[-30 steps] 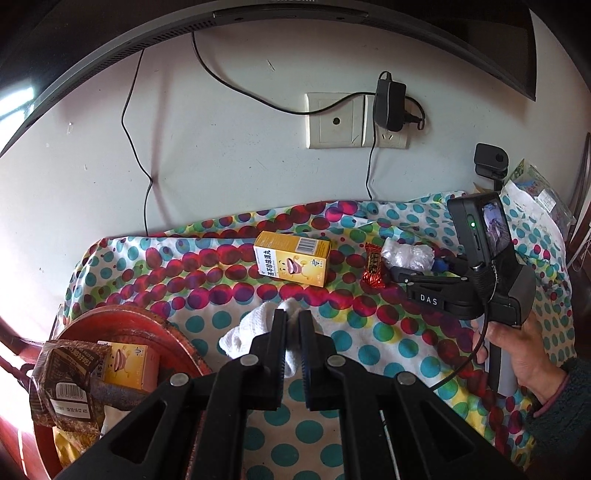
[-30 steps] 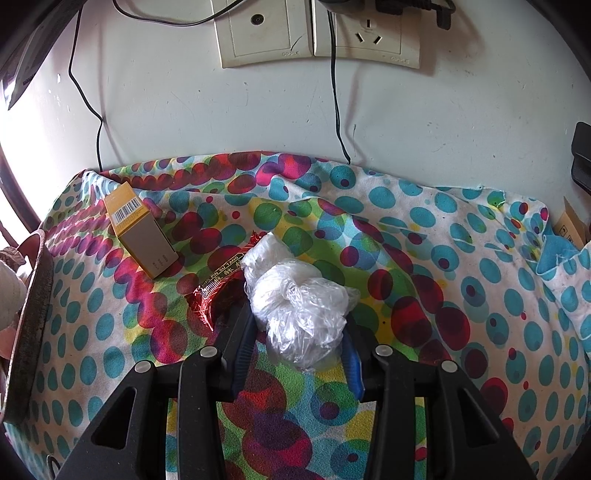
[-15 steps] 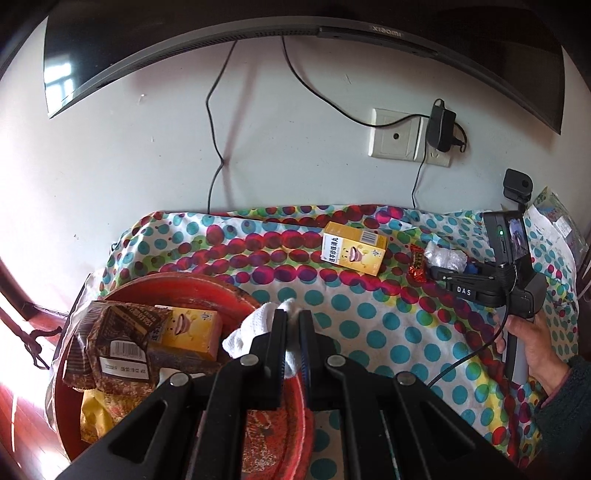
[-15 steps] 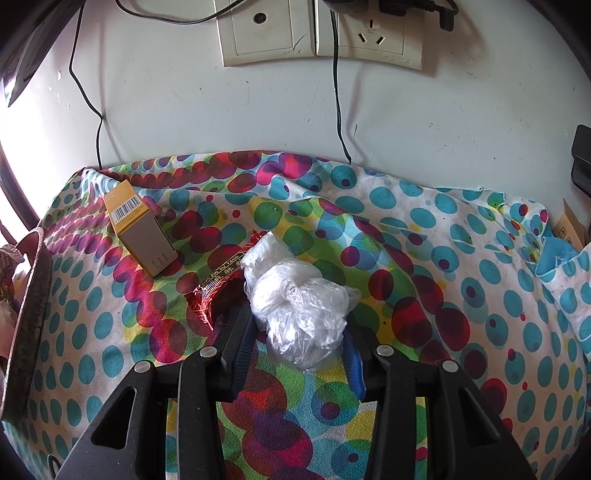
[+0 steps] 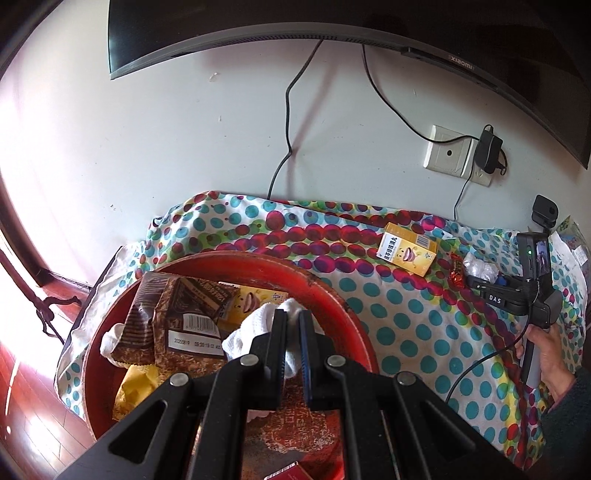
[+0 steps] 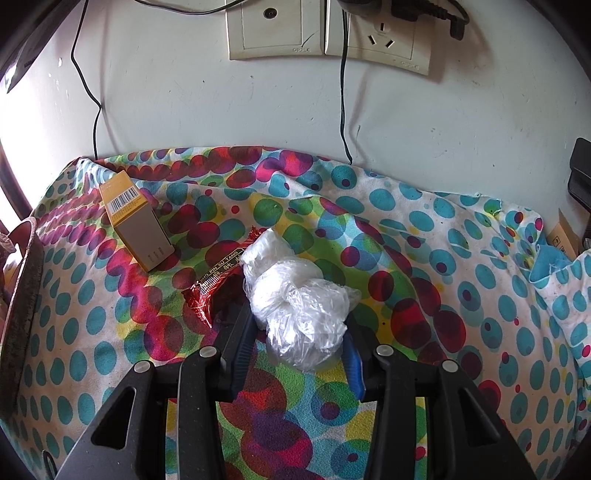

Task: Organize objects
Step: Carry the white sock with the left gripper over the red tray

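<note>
Polka-dot cloth [image 6: 461, 295] covers the counter, white wall with a socket plate [image 6: 325, 33] behind. Left hand-held gripper [image 5: 291, 332] has its fingers nearly closed, pinching a white cloth [image 5: 255, 332] that hangs over the red round tray [image 5: 354, 317]. Tray sits at the counter's 9 o'clock end. Inside it, at 10 o'clock from the cloth: brown snack packets [image 5: 177, 314], a yellow box [image 5: 255, 301] partly under them, yellow wrapper [image 5: 136, 384] lower at 8 o'clock.

Right hand-held gripper [image 6: 299, 332] rests on the counter, fingers wide apart on both sides of a crumpled clear plastic bag [image 6: 299, 306]; left finger against the bag's side, whether the right finger touches it, cannot tell. Red candy wrapper [image 6: 218, 284] lies just beside the bag at 9 o'clock, touching it. Second yellow box [image 6: 136, 221] with barcode lies at 10 o'clock from the wrapper, apart from it, on the cloth.

Left wrist view shows the same: second box, wrapper and bag in a row at 2 o'clock of the tray, with the person's right hand [image 5: 550, 354] gripping the handle. Dark monitor [image 5: 332, 22] hangs on the wall at 12 o'clock, cables running down. Charger [image 5: 487, 151] plugged in beside the socket plate.
</note>
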Demonstrator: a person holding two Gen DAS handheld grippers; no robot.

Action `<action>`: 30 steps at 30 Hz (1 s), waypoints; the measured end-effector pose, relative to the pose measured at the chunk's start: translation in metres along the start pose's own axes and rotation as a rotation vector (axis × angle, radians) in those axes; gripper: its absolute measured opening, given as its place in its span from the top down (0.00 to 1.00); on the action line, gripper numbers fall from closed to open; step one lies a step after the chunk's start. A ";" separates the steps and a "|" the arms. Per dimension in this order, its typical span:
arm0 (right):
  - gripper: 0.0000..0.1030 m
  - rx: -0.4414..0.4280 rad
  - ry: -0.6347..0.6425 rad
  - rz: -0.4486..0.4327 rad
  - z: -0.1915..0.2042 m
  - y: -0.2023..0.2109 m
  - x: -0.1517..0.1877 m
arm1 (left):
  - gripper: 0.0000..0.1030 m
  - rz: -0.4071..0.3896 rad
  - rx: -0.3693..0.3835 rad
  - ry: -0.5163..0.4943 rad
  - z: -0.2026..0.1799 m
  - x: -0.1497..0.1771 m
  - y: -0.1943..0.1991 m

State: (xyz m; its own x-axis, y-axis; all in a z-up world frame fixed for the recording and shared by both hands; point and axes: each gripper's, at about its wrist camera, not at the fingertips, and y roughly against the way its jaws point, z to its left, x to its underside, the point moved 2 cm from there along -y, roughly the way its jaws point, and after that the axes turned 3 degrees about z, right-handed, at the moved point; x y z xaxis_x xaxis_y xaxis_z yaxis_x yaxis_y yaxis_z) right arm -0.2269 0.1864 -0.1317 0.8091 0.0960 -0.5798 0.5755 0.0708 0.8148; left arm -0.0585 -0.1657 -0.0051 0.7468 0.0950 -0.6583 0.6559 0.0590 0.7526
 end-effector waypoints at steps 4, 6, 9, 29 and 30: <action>0.60 0.002 0.001 0.000 0.000 0.000 0.000 | 0.94 0.028 -0.014 0.014 0.011 0.002 -0.007; 0.60 0.005 0.004 0.000 0.000 0.000 0.000 | 0.94 0.043 -0.021 0.021 0.017 0.004 -0.013; 0.60 0.005 0.003 0.000 0.000 0.000 0.000 | 0.94 0.071 -0.027 0.032 0.022 0.008 -0.022; 0.60 0.011 0.006 -0.003 -0.001 0.000 -0.002 | 0.66 0.118 0.035 0.030 0.019 0.010 -0.033; 0.60 0.011 0.006 -0.003 -0.001 0.000 -0.002 | 0.61 0.117 0.033 0.029 0.018 0.010 -0.032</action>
State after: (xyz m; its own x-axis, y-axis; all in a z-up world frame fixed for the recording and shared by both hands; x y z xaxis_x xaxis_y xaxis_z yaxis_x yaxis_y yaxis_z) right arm -0.2285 0.1869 -0.1307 0.8069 0.1016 -0.5819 0.5789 0.0605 0.8132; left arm -0.0703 -0.1849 -0.0364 0.8155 0.1282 -0.5644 0.5677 0.0128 0.8231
